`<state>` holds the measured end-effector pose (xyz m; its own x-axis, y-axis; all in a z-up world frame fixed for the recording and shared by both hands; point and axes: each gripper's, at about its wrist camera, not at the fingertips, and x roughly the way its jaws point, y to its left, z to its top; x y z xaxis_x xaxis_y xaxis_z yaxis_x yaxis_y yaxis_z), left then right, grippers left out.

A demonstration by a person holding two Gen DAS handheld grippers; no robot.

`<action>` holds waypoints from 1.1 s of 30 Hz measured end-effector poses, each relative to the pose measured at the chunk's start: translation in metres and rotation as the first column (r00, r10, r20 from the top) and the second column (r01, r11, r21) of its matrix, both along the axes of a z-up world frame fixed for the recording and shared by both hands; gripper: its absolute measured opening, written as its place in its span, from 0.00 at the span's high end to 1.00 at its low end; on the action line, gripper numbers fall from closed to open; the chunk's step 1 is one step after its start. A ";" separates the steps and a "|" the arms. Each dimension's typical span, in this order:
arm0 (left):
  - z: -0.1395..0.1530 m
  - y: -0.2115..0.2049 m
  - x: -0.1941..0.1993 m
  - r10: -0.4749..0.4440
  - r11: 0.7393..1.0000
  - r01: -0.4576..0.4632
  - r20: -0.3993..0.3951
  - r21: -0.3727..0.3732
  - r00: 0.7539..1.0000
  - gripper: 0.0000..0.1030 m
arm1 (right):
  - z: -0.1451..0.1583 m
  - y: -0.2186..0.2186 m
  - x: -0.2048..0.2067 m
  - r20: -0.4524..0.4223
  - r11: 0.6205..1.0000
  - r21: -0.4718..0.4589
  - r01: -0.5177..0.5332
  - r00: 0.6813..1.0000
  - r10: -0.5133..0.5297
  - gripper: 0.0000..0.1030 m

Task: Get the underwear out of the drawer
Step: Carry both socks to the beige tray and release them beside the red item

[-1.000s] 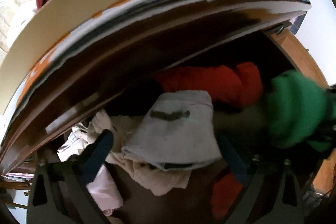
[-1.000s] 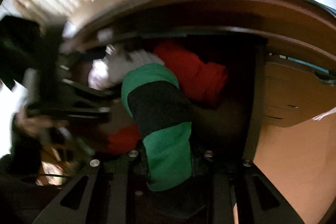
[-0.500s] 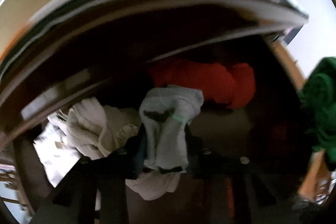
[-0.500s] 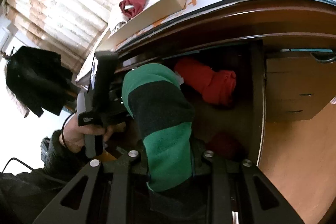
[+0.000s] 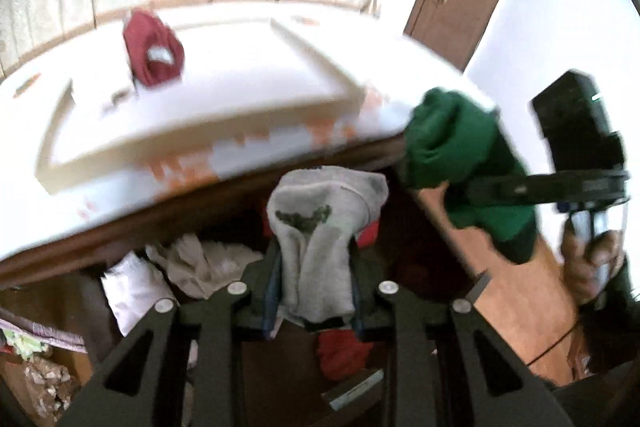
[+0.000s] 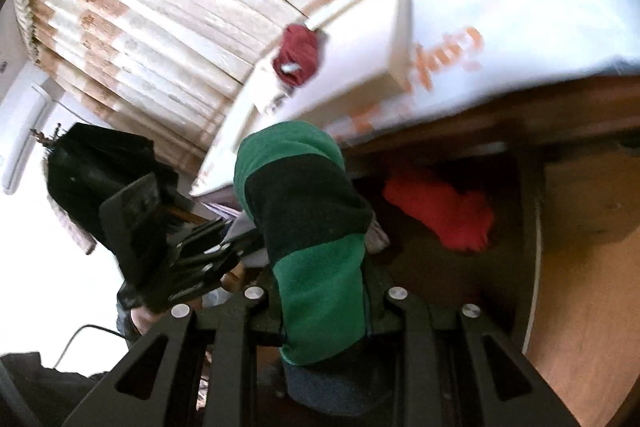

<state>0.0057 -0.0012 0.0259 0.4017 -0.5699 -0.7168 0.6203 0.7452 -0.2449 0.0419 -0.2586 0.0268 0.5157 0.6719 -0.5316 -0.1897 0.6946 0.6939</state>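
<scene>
Both garments up out of drawer (image 5: 404, 239) since a second ago. Your left hand-held gripper (image 5: 316, 291) clenched on grey underwear (image 5: 320, 227); right hand-held gripper (image 6: 324, 311) clenched on green underwear (image 6: 304, 211). Both level with desk (image 5: 248, 75) top. Red pieces (image 6: 440, 207) left inside.

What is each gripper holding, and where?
Left gripper: grey underwear, pinched mid-body. Right gripper: green underwear, gripped at its lower part.

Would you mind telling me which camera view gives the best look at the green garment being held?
The right wrist view: the green garment fills the centre, clamped in the right gripper, its dark band plain. The left wrist view shows it only as a blurred bundle at the right edge, beside the grey underwear in the left gripper.
</scene>
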 end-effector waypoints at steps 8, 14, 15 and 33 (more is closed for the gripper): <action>0.051 0.013 0.039 0.123 0.991 -0.115 0.133 -0.068 0.983 0.75 | 0.048 0.018 0.058 0.078 0.997 0.041 0.058 0.995 -0.061 0.73; 0.061 0.003 0.098 0.233 0.972 -0.226 0.191 -0.058 0.954 0.75 | 0.069 0.032 0.121 0.117 0.985 0.021 0.170 0.978 -0.171 0.73; 0.059 0.000 0.113 0.252 0.968 -0.245 0.185 -0.061 0.950 0.75 | 0.070 0.034 0.132 0.113 0.981 0.026 0.192 0.975 -0.193 0.73; 0.008 -0.033 0.239 0.384 0.923 -0.384 0.054 -0.014 0.922 0.75 | 0.031 0.048 0.294 -0.022 0.922 -0.090 0.376 0.925 -0.379 0.73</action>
<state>0.2447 -0.0344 0.0336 0.6287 -0.3661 -0.6860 0.2991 0.9282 -0.2213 0.3357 -0.2109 0.0573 0.7006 0.3843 -0.6012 0.1233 0.7647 0.6325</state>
